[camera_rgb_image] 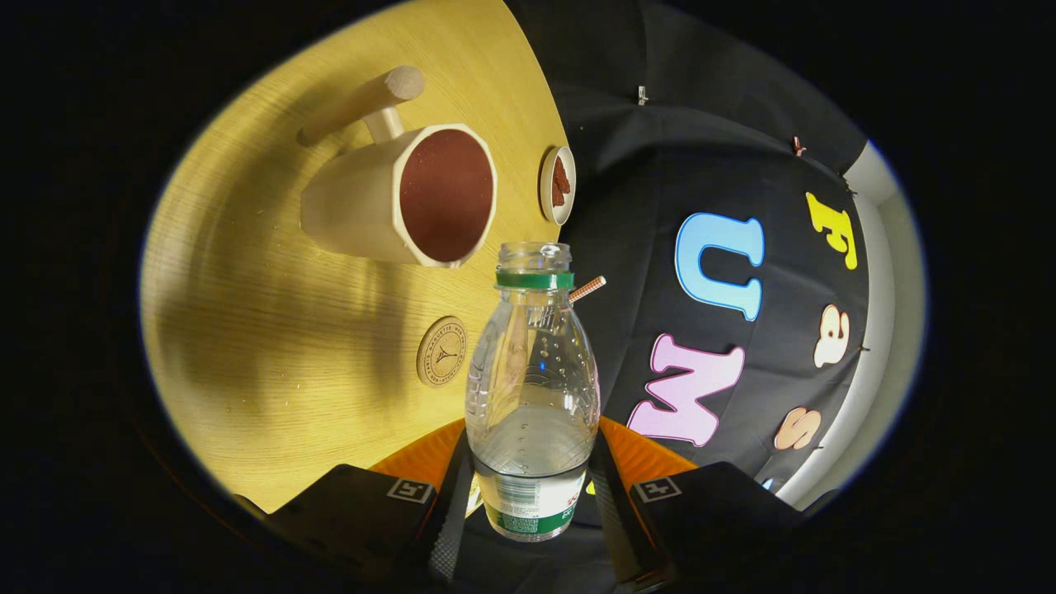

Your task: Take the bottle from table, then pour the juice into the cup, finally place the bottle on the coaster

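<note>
A clear plastic bottle (532,388) with a green neck ring and no cap sits between my two fingers, which press on its lower body; the gripper (532,503) is shut on it. The bottle looks empty and the whole view is rolled sideways. Beyond its mouth stands a cream mug-shaped cup (404,198) with a long wooden handle, holding dark reddish-brown juice. A round wooden coaster (442,351) lies on the yellow wooden table (272,346), beside the bottle's shoulder and nearer to me than the cup.
A small white dish (558,185) with dark red pieces sits near the table's edge past the cup. A striped paper straw (587,289) pokes out behind the bottle's neck. The black cloth wall (701,165) hangs beyond the table edge.
</note>
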